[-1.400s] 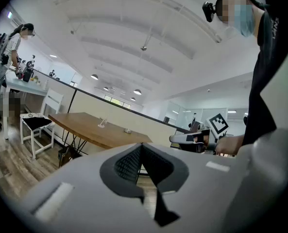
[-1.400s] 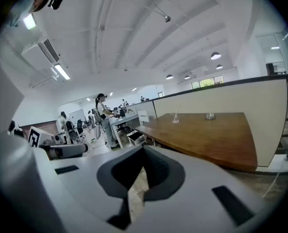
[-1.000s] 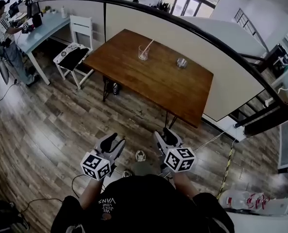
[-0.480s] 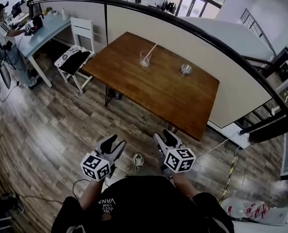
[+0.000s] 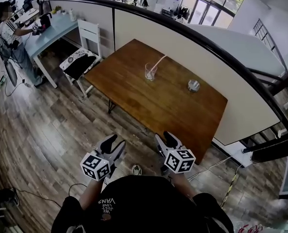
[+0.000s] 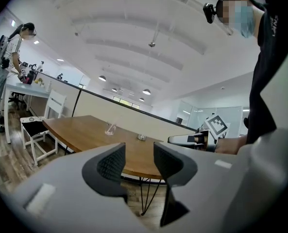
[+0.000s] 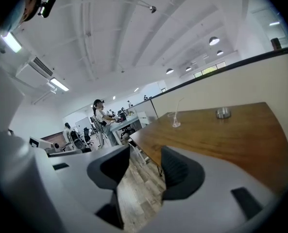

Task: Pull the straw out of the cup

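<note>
Item 1. Counter [image 5: 173,108]: brown wooden top on thin dark legs, set against a pale partition wall; it carries items 2 to 4.

Item 2. Cup [image 5: 150,72]: clear, upright, near the far long edge of the counter and toward its left end. It stands well in from every corner, probably so that a pull on the straw cannot drag it over an edge.

Item 3. Straw [image 5: 159,61]: pale, standing in the cup and leaning up and to the right past the rim. That leaves its upper part free to be gripped. Not yet pulled out.

Item 4. Small metal dish [image 5: 194,85]: near the same far edge, apart from the cup on its right. It may be an ashtray; it is too small to tell.

Item 5. Left hand-held gripper [image 5: 113,143]: jaws apart, nothing between them, held low over the wood floor short of the counter's near edge.

Item 6. Right hand-held gripper [image 5: 165,141]: jaws likewise apart and empty, level with the left one. Both point toward the counter, a carrying posture that suits an approach on foot.

Item 7. White chair [image 5: 82,56]: beside the counter's left end.

Status: approach stage; cup and straw are well out of reach.
</note>
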### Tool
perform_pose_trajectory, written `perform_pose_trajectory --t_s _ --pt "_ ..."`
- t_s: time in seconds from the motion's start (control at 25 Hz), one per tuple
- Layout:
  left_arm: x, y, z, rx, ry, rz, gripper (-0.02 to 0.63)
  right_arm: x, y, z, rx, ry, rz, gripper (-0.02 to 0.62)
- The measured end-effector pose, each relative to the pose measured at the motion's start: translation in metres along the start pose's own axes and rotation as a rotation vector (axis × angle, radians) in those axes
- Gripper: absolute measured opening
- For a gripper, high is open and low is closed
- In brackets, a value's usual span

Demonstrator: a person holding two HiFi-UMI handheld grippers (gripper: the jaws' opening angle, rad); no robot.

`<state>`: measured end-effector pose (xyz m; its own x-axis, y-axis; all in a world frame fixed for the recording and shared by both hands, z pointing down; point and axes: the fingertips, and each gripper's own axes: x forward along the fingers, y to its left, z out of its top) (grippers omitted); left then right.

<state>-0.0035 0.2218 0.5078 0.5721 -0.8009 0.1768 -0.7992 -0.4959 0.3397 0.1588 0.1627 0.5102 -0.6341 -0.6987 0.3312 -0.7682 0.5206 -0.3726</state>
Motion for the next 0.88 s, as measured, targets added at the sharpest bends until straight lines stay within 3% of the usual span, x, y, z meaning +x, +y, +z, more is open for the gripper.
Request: perform_pose_trajectory --t_s 0.24,0.52,0.88 --pt "0.031 0.012 0.001 -0.026 -0.016 0.049 0.167 0.030 -0.023 0.009 -0.009 0.034 0.053 0.170" --pt "0.049 0.039 0.003 -0.064 -0.003 0.082 0.167 0.062 -0.040 0.020 0.014 0.052 0.055 0.170" --pt "0.091 0.083 0.029 -0.052 0.027 -0.018 0.167 0.103 -0.054 0.044 0.043 0.025 -0.028 0.169"
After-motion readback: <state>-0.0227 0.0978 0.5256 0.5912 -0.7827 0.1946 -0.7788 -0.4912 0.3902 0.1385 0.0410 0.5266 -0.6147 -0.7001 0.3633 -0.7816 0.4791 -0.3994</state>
